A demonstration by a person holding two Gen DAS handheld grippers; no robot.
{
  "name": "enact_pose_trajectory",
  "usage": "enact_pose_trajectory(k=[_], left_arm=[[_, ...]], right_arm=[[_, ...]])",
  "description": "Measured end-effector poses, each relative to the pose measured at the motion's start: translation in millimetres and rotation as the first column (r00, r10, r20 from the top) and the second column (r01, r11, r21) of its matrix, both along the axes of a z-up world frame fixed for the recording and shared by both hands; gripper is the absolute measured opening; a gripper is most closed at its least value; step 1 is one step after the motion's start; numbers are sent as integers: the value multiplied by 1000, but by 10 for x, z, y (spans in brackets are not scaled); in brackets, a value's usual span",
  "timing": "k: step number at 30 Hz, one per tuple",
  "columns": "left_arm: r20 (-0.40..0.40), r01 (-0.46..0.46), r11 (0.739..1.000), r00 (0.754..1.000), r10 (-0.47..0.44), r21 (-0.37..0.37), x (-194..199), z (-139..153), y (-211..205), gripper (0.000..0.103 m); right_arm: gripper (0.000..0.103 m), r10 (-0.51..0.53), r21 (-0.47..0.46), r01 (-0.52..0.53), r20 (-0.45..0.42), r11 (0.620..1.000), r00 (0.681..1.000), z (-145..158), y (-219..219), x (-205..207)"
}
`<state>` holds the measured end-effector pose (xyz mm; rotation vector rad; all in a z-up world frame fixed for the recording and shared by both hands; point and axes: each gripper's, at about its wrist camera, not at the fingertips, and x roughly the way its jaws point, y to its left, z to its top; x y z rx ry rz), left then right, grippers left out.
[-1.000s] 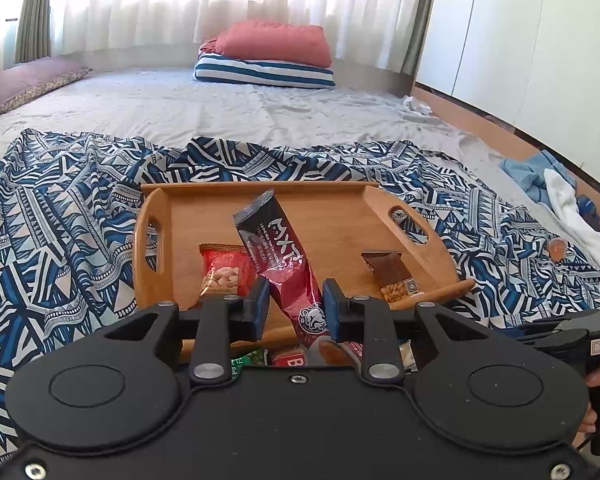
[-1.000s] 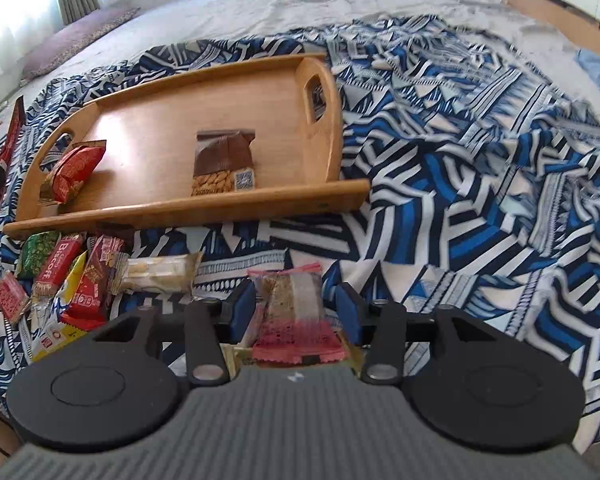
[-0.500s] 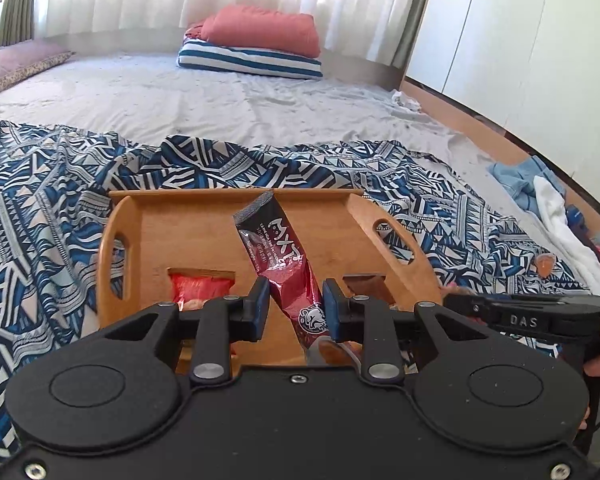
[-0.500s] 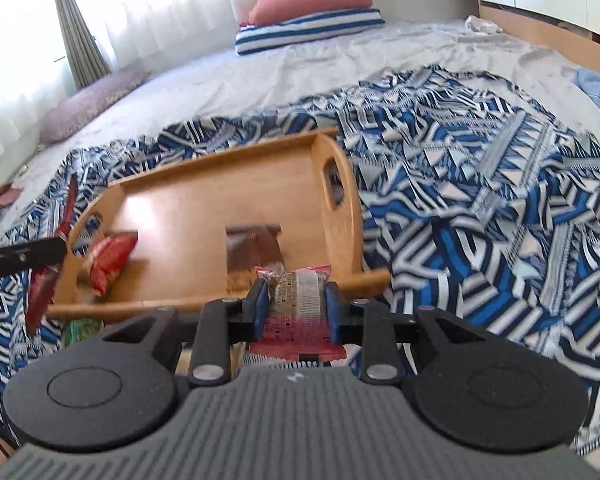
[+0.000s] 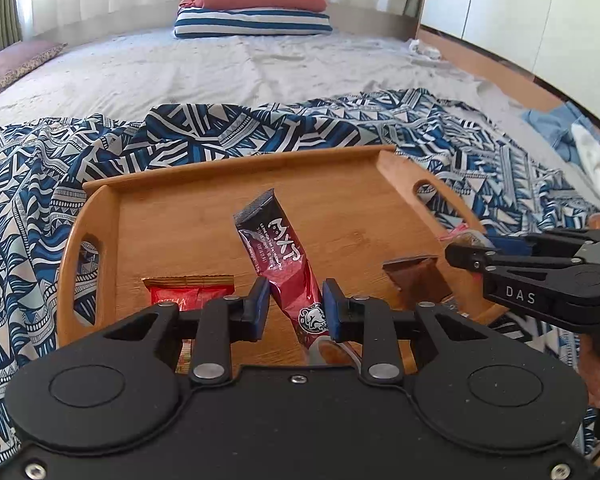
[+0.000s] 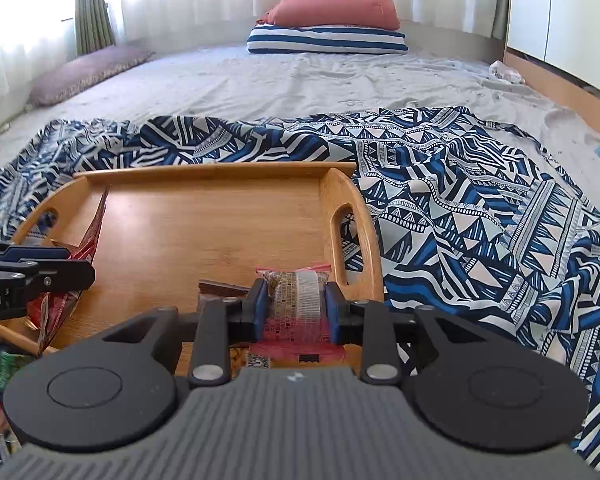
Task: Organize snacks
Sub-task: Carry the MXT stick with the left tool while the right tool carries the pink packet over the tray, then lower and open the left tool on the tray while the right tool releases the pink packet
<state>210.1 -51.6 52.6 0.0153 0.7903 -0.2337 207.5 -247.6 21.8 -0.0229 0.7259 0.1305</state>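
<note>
A wooden tray (image 5: 204,216) lies on the patterned blanket. My left gripper (image 5: 293,305) is shut on a dark red MXT packet (image 5: 278,248), which sticks up over the tray's near middle. A red snack packet (image 5: 188,292) and a brown packet (image 5: 414,276) lie on the tray near its front. Over the tray's (image 6: 204,232) right front corner my right gripper (image 6: 296,302) is shut on a clear-and-pink cereal bar (image 6: 298,280), just right of the brown packet (image 6: 220,290). Each gripper also shows at the edge of the other's view: right gripper (image 5: 460,256), left gripper (image 6: 88,276).
A blue and white patterned blanket (image 6: 480,220) covers the near part of the bed. Several loose snacks (image 6: 8,364) lie in front of the tray at the left. Pillows (image 5: 256,12) are at the far end. Clothes (image 5: 580,140) and white cupboards are at the right.
Both grippers have moved forward over the tray's front with their snacks. The right gripper closed on the cereal bar and carried it from the blanket to the tray's right front corner.
</note>
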Motion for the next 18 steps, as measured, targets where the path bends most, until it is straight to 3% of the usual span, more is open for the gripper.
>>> enact_pose_trajectory(k=[9,18], left_arm=[[2,16,999,1000,-16,43,214,-94,-149,27],[-5,16,997,1000,-15,78,366,-185,-276,27]], right_arm=[[35,28,-35,-28,-5,999,1000,-149,34,51],[36,45,4,-45,-30,999,999,-206,8,54]])
